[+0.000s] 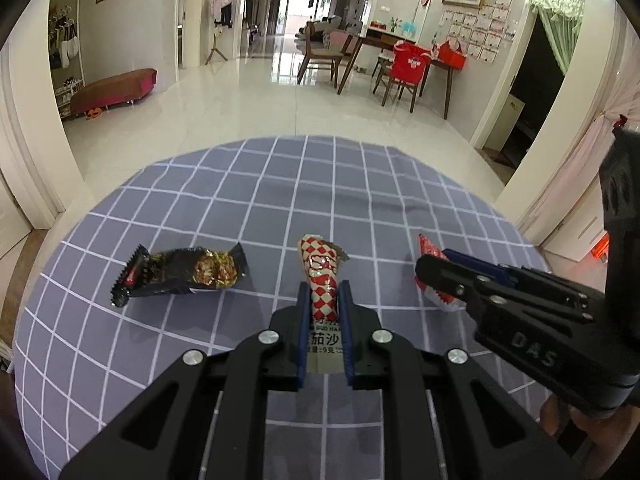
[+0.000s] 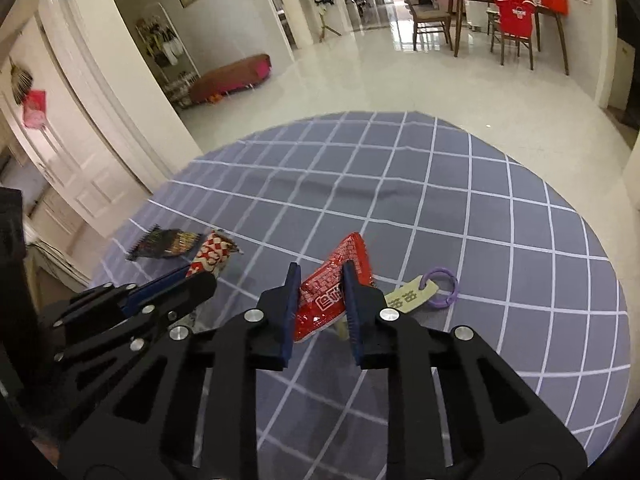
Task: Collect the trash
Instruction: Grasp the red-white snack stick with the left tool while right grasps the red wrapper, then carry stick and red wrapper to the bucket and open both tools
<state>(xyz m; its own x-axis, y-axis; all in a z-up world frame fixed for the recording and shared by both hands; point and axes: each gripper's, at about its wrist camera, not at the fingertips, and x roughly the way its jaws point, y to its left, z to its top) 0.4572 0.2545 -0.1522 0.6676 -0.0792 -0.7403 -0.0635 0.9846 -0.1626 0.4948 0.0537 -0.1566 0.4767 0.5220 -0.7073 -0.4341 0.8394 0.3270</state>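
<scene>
The pickup step is being carried out on both sides. The checkered sachet [image 1: 320, 280] is being pinched by the left gripper [image 1: 323, 300] on the grid tablecloth [image 1: 240, 184]. The red wrapper [image 2: 332, 292] is being clamped by the right gripper [image 2: 320, 280], apparently firmly. Next, both are to be lifted; the dark wrapper [image 1: 180, 272] is being left.

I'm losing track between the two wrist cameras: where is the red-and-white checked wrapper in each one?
Left wrist: checked wrapper at centre, between the left gripper fingers.
Right wrist: same wrapper at left, by the other gripper's tips.
Shared landmark: the black wrapper, lying just left of it in both.
</scene>
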